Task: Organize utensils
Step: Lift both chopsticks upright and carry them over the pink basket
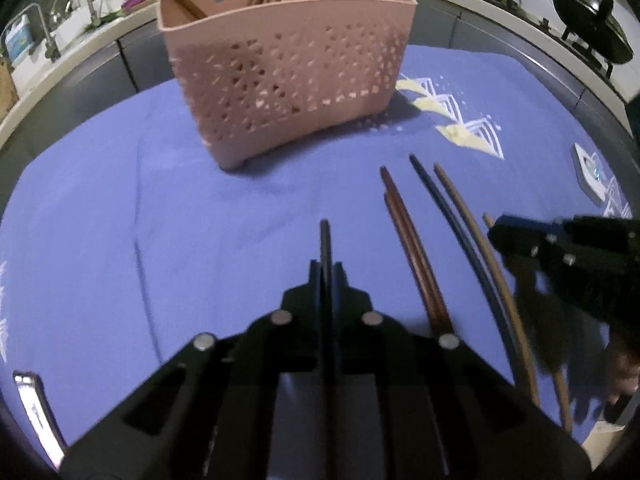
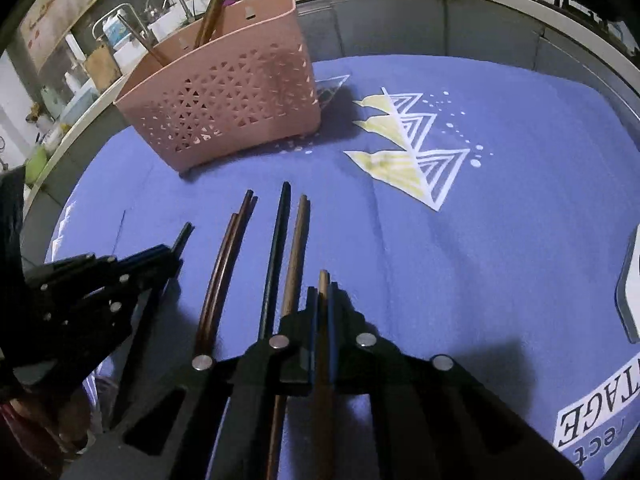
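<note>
A blue printed cloth (image 2: 500,240) covers the bench, with a kitchen counter curving behind it. The pink perforated basket (image 1: 288,92) stands near the cloth's far edge, a few chopsticks upright inside. In front of it four loose chopsticks (image 2: 276,260) lie side by side. The left gripper (image 1: 326,268) is clamped narrowly on a dark chopstick (image 1: 325,240), left of that row. The right gripper (image 2: 323,300) is closed on a light brown chopstick (image 2: 322,280), just right of the row. Bare cloth lies open between the grippers and the basket.
</note>
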Demonstrator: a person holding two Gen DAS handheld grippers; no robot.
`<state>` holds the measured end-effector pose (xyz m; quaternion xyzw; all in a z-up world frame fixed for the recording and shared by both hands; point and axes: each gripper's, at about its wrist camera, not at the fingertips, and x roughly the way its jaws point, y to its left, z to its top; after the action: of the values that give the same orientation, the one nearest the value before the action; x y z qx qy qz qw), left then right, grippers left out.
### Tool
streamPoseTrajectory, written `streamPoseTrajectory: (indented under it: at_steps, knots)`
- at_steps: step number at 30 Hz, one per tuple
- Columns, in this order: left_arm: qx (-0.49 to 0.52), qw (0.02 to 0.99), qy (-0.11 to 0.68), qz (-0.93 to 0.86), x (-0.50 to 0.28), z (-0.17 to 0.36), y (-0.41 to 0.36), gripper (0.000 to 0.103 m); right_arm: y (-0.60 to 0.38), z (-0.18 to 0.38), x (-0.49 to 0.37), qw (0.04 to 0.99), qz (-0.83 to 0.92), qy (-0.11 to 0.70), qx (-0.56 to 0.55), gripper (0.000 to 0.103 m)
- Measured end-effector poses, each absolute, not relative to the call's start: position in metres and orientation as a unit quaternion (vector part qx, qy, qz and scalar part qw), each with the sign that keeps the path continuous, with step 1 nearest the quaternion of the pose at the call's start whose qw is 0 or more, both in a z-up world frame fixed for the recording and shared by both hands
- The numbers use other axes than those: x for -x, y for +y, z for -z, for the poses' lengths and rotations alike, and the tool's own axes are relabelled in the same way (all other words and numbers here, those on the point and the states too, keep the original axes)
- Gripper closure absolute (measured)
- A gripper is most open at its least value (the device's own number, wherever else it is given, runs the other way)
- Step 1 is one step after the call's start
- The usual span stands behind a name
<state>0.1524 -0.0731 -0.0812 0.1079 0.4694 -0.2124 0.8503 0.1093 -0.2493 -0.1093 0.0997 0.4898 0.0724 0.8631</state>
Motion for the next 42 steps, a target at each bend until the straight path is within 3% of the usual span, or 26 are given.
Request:
streamPoseTrajectory:
  at_steps: [4, 13, 26, 38, 42]
  knots:
    - [-0.077, 0.86, 0.447, 0.235, -0.148, 0.057, -0.06, 0.099, -0.252, 0.065, -0.088, 0.896, -0.093, 0.42, -0.106, 0.098]
    - [-0.012, 0.913, 0.299, 0.279, -0.083, -0.061, -0.007, 0.099, -0.237, -0.051, -0.018, 0.961, -0.126, 0.233, -0.074, 0.099]
    - [-0.018, 0.924, 0.263, 0.278, -0.07, -0.085, 0.002, 0.099, -0.223, -0.06, -0.017, 0.962, -0.135, 0.229, -0.068, 0.099]
    - [-0.002, 0.964, 0.137, 0.227, -0.123, -0.205, -0.008, 0.099, -0.208, -0.171, -0.104, 0.979, -0.119, 0.132, -0.096, 0.099]
    - [0.002, 0.974, 0.115, 0.194, -0.156, -0.215, -0.015, 0.099, -0.197, -0.182, -0.143, 0.987, -0.093, 0.098, -0.085, 0.099]
